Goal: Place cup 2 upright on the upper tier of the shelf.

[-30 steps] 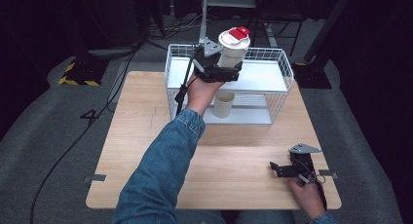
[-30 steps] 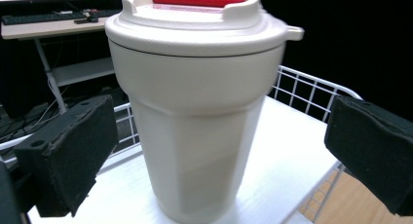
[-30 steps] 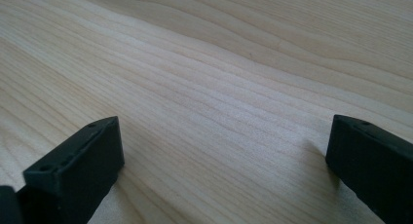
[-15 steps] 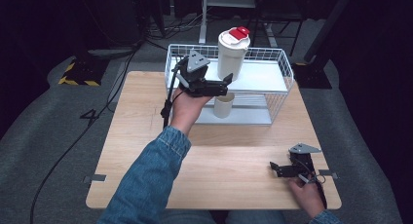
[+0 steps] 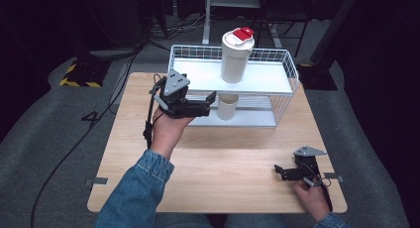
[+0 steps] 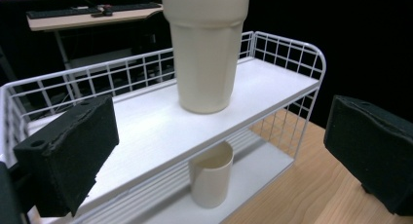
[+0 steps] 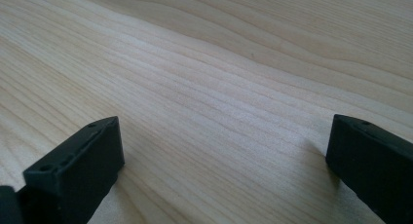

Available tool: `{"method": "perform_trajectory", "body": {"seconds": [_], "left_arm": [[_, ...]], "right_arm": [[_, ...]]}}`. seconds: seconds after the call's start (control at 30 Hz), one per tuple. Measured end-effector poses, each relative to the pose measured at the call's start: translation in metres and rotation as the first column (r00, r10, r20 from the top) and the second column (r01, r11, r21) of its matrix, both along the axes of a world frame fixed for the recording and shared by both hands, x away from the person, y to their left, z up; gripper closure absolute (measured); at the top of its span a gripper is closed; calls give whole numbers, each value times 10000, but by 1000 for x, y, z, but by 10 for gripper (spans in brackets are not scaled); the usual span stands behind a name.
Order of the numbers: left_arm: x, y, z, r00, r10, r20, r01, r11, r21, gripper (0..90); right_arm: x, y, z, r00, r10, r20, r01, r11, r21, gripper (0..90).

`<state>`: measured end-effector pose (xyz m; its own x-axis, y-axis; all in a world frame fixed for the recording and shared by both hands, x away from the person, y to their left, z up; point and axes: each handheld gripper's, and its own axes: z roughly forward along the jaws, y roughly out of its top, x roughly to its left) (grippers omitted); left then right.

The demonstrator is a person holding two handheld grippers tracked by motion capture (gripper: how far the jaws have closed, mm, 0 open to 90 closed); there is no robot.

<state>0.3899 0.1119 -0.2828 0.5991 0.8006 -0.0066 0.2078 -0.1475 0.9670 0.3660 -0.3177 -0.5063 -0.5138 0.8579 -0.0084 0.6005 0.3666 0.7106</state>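
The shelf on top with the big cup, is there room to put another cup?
Yes. The top shelf is bare on both sides of the tall cup, up to the wire rail. The lower shelf is bare right of the small cup, but low overhead. The left gripper crowds the rack's left front.

tumbler (image 6: 207,48) top cut off, left gripper view

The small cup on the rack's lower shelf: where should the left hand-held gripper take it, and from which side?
Probably across the small cup's upright wall, below the rim, coming in level from the rack's open front. The upper shelf sits just over its open mouth, so a grasp from above looks blocked. The left hand-held gripper is open, with jaws wider than the cup.
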Motion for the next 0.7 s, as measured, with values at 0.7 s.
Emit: {"method": "perform_trajectory", "body": {"seconds": [0.7], "left_arm": [[-47,68,-54,9956,755,-556,-747,9971,158,3]], "right_arm": [[0,0,0,10000,3,-9,-3,10000,6,4]]}}
